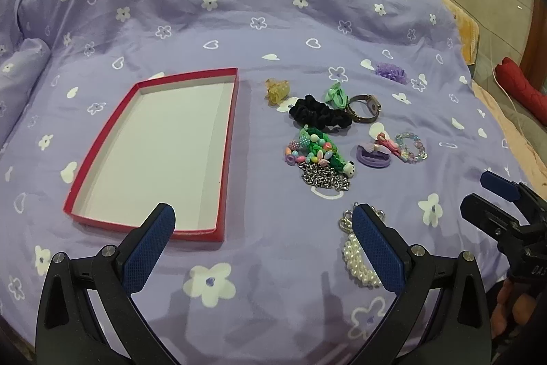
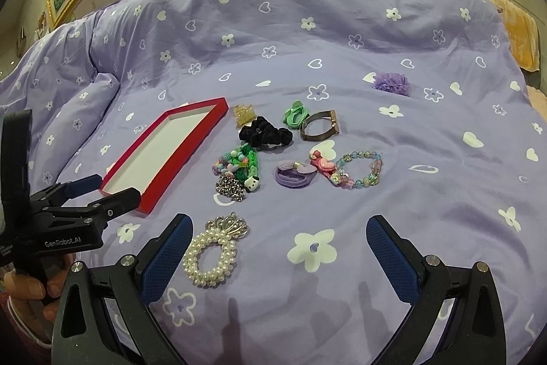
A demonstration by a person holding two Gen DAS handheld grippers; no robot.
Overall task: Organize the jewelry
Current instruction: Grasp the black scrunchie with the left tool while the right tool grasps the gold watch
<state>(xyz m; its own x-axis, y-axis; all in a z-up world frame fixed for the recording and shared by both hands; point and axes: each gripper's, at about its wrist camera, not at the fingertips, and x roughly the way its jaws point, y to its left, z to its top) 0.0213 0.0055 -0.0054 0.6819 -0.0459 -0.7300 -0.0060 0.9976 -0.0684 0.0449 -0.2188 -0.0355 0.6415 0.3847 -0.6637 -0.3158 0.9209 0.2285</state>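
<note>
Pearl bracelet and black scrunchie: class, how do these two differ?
The pearl bracelet is white and made of glossy beads with a silver ornament; the black scrunchie is dark, ruffled fabric. The pearl bracelet lies alone, nearest the grippers; the scrunchie sits farther off, among other pieces. Both rest on the purple bedspread, outside the red tray.

Your way into the red tray (image 1: 224, 159) is clear from above. To its right, the jewelry cluster (image 1: 319, 142) crowds the bedspread (image 1: 205, 33), with the pearl bracelet (image 2: 208, 259) lying nearer. Farther off, the bedspread lies bare.
</note>
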